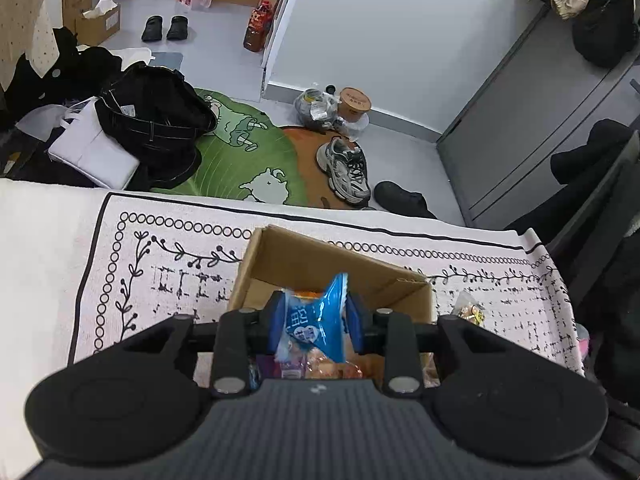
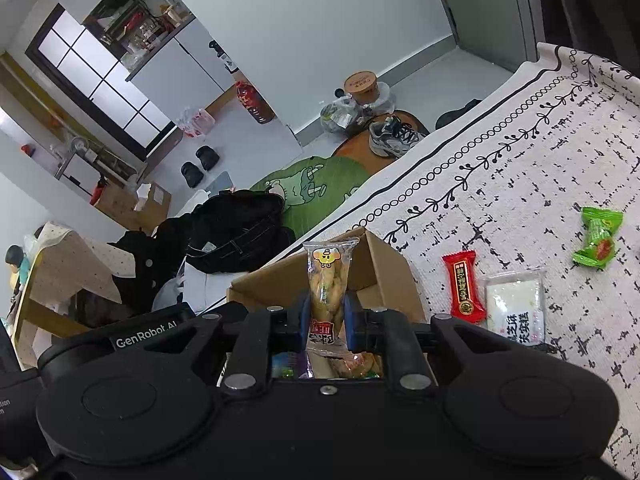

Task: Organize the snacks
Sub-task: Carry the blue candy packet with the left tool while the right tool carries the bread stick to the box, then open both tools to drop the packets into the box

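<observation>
You had both tools loaded and poised over the open brown cardboard box (image 1: 336,268) on the white cloth with black printed borders (image 1: 132,264). Your left gripper (image 1: 315,322) was pinching a crinkled blue foil snack packet (image 1: 316,316) between its blue pads, with the packet's twisted end sticking up above the jaws. Your right gripper (image 2: 326,318) was clamped on a slim clear wrapper of yellowish snack with a cartoon face at the top (image 2: 327,280), held upright.

Below each gripper, other wrapped snacks already lay inside the box, so you seemed to be at the drop-off step, not the pick-up.

Still out on the cloth beside the box were a small red packet (image 2: 463,286), a white translucent packet with black lettering (image 2: 516,306) touching it, and a green wrapped sweet (image 2: 597,237) well apart from them.

The next move would call for each packet to be lowered clear of the cardboard walls, then let go without the two tools crowding each other.
</observation>
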